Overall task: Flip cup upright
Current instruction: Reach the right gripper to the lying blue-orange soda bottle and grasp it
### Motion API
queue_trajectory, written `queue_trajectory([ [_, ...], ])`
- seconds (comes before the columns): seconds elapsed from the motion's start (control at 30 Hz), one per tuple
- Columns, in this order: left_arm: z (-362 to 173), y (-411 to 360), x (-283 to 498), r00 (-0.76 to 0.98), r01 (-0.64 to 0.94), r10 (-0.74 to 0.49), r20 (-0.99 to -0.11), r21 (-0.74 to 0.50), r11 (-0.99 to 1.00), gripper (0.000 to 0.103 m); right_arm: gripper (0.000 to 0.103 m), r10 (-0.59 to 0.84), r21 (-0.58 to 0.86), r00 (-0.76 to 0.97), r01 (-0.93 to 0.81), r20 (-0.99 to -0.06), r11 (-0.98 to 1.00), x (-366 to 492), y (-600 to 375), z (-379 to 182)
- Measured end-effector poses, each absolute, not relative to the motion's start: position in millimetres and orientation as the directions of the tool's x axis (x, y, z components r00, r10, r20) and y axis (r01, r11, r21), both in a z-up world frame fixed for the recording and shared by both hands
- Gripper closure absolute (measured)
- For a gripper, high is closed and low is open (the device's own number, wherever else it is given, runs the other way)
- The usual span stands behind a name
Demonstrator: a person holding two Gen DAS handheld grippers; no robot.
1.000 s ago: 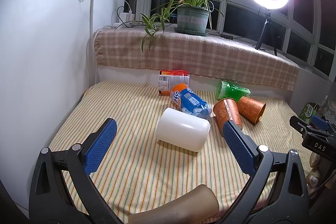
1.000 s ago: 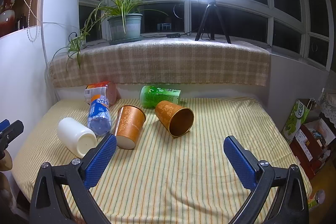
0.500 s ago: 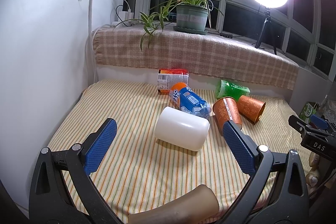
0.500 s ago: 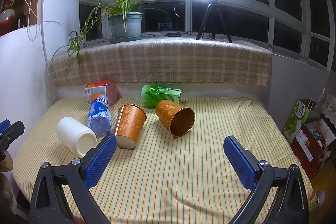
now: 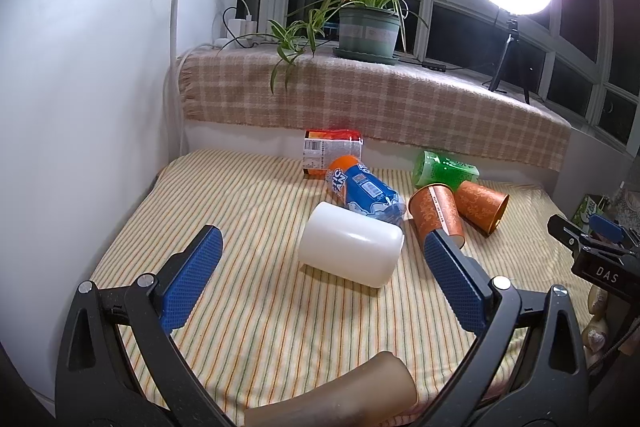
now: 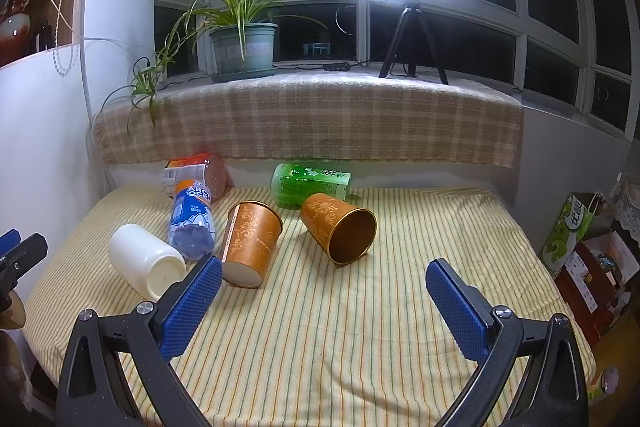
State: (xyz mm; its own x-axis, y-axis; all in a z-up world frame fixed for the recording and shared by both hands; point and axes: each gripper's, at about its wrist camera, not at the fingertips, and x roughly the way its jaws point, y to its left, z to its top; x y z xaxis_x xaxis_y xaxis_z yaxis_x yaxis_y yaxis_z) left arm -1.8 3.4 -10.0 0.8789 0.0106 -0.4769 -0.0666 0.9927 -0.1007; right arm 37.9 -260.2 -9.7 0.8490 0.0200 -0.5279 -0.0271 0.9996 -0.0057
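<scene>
Task not begun, by appearance. White cup (image 5: 351, 249) lies on side, mid-left of striped cloth (image 6: 360, 327); two orange cups (image 6: 251, 243) (image 6: 339, 228) also toppled, centre. Left gripper (image 5: 320, 281) spread wide, empty, near white cup. Right gripper (image 6: 322, 307) spread, empty, short of orange cups. Remaining: grasp, turn upright.

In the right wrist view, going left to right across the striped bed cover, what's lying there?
White cup → blue water bottle → orange paper cup → brown cup with the gold inside. All lie on their sides. The snack packet and green bottle sit farther back, so I left them out.
</scene>
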Motion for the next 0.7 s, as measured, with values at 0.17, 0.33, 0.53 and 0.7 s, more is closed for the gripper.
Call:
queue_trajectory([
  [0.17, -8, 9, -1, 0.876, -0.08, 0.019, -0.482, -0.107, 0.991, 0.001, 0.0, 0.03, -0.014, 0.848, -0.044, -0.53, 0.999, 42, -256, -8],
  [0.33, -8, 15, -1, 0.873, -0.098, 0.031, -0.487, -0.111, 0.989, 0.001, 0.0, 0.05, -0.024, 0.842, -0.075, -0.537, 0.997, 52, -246, -8],
  [0.53, -9, 29, -3, 0.864, -0.125, 0.053, -0.5, -0.112, 0.986, 0.001, 0.0, 0.128, -0.013, 0.807, -0.165, -0.576, 0.986, 81, -226, -7],
  [0.7, -9, 40, -9, 0.859, -0.148, 0.072, -0.507, -0.11, 0.983, 0.001, 0.0, 0.219, 0.039, 0.742, -0.252, -0.634, 0.967, 121, -202, -12],
])
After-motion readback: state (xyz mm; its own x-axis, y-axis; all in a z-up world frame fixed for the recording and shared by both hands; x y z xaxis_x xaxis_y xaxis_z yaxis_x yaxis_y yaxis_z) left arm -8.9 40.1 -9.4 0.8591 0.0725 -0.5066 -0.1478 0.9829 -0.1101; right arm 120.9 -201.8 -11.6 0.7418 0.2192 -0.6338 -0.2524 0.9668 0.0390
